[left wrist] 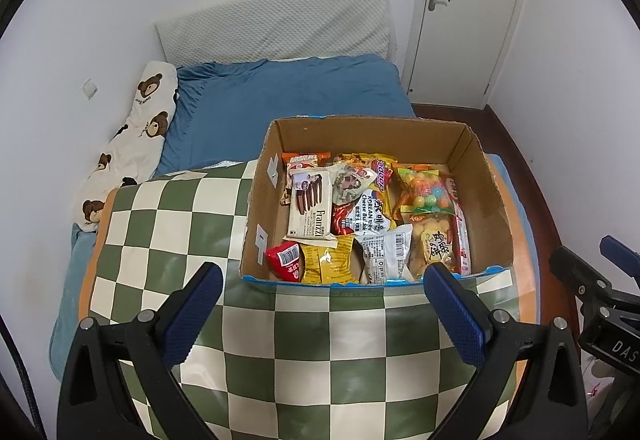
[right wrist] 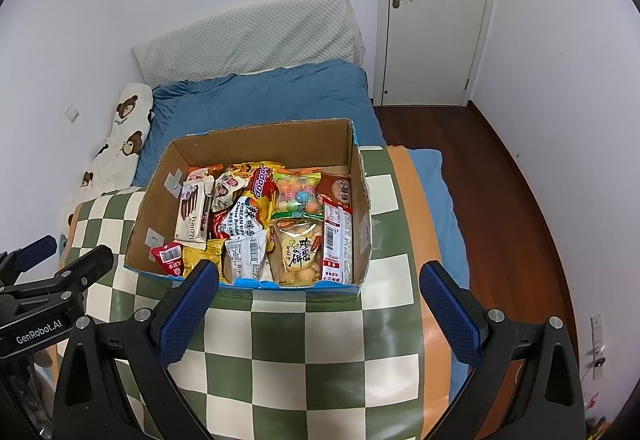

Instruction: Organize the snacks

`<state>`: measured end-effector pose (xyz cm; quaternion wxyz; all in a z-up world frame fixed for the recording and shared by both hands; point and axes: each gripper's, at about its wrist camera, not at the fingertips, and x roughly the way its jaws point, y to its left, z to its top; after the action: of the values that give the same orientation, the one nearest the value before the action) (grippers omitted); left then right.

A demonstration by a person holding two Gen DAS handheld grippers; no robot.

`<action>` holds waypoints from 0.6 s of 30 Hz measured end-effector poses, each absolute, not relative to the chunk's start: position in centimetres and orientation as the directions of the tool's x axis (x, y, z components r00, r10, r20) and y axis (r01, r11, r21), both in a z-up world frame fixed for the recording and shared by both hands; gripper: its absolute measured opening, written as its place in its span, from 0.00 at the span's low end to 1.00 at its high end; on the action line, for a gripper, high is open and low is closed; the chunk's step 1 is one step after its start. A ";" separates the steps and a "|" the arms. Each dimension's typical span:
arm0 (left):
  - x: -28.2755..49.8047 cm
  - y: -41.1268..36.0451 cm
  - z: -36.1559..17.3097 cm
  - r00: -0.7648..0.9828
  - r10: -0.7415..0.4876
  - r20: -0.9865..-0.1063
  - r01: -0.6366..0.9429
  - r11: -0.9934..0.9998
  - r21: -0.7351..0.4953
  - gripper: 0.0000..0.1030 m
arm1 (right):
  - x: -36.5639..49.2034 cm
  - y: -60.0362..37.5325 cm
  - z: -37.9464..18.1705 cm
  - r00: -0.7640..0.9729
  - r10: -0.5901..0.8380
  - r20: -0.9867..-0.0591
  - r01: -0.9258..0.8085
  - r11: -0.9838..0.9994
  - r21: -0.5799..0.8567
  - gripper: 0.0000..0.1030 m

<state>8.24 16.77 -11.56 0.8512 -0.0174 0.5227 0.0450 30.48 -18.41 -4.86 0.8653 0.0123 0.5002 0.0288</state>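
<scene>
While both grippers hang with jaws spread wide and nothing held, the cardboard box [left wrist: 486,200] of snacks sits just beyond the fingertips on a green-and-cream checkered mat [left wrist: 320,352], ahead of the left gripper [left wrist: 323,290] and slightly left of the right gripper [right wrist: 320,286]. About a dozen packets lie overlapped inside, too layered for an exact count: one white Franzzi biscuit pack [left wrist: 310,206], one Korean cheese Buldak sachet [left wrist: 370,214], one clear bag of coloured candy balls [left wrist: 426,192], one bag of egg biscuits [left wrist: 436,244], one red pouch [left wrist: 285,260]. All look light, crinkly and slippery, the biscuits probably fragile; a pinch at a crimped end seam seems safest.
</scene>
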 end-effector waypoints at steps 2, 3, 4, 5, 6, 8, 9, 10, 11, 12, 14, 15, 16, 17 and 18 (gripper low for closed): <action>8.1 16.8 -11.5 0.451 0.058 -0.891 -0.096 0.995 0.016 1.00 | 30.4 -18.3 -4.7 0.500 0.061 -0.864 -0.041 0.998 0.047 0.99; 8.0 16.8 -11.5 0.452 0.057 -0.890 -0.096 0.995 0.015 1.00 | 30.3 -18.3 -4.6 0.501 0.063 -0.863 -0.041 0.998 0.048 0.99; 8.0 16.9 -11.5 0.452 0.056 -0.890 -0.097 0.995 0.014 1.00 | 30.3 -18.3 -4.6 0.501 0.063 -0.863 -0.043 0.998 0.048 0.99; 8.0 16.8 -11.4 0.453 0.056 -0.890 -0.097 0.995 0.014 1.00 | 30.3 -18.2 -4.5 0.500 0.062 -0.864 -0.045 0.998 0.045 0.99; 8.0 16.8 -11.4 0.454 0.057 -0.889 -0.097 0.995 0.014 1.00 | 30.2 -18.2 -4.5 0.499 0.063 -0.864 -0.045 0.998 0.047 0.99; 7.9 16.8 -11.4 0.454 0.055 -0.889 -0.098 0.995 0.012 1.00 | 30.2 -18.3 -4.6 0.497 0.067 -0.865 -0.044 0.998 0.053 0.99; 7.9 16.8 -11.4 0.454 0.055 -0.889 -0.098 0.995 0.011 1.00 | 30.1 -18.3 -4.5 0.497 0.066 -0.865 -0.044 0.998 0.051 0.99; 7.8 16.7 -11.4 0.455 0.057 -0.889 -0.099 0.995 0.013 1.00 | 30.1 -18.2 -4.5 0.497 0.067 -0.865 -0.044 0.998 0.052 0.99; 7.8 16.7 -11.3 0.456 0.058 -0.888 -0.100 0.995 0.013 1.00 | 30.1 -18.2 -4.5 0.496 0.068 -0.865 -0.044 0.998 0.053 0.99; 7.7 16.7 -11.3 0.456 0.058 -0.888 -0.100 0.995 0.013 1.00 | 30.0 -18.2 -4.5 0.497 0.068 -0.865 -0.044 0.998 0.053 0.99; 7.6 16.7 -11.3 0.455 0.057 -0.889 -0.099 0.995 0.013 1.00 | 30.0 -18.2 -4.5 0.498 0.068 -0.865 -0.044 0.998 0.053 0.99; 7.5 16.7 -11.2 0.455 0.058 -0.889 -0.100 0.995 0.013 1.00 | 29.9 -18.3 -4.4 0.499 0.070 -0.864 -0.044 0.997 0.056 0.99; 7.5 16.6 -11.2 0.456 0.057 -0.888 -0.100 0.995 0.013 1.00 | 29.9 -18.3 -4.4 0.500 0.070 -0.863 -0.045 0.997 0.055 0.99; 7.5 16.6 -11.2 0.456 0.059 -0.888 -0.099 0.995 0.016 1.00 | 29.9 -18.2 -4.3 0.501 0.070 -0.863 -0.046 0.997 0.054 0.99; 7.5 16.6 -11.3 0.455 0.061 -0.889 -0.099 0.995 0.017 1.00 | 29.9 -18.2 -4.3 0.501 0.071 -0.862 -0.046 0.997 0.056 0.99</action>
<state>7.50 16.62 -11.29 0.8526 -0.0186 0.5201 0.0468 29.86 -18.22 -4.33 0.8663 0.0128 0.4983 0.0338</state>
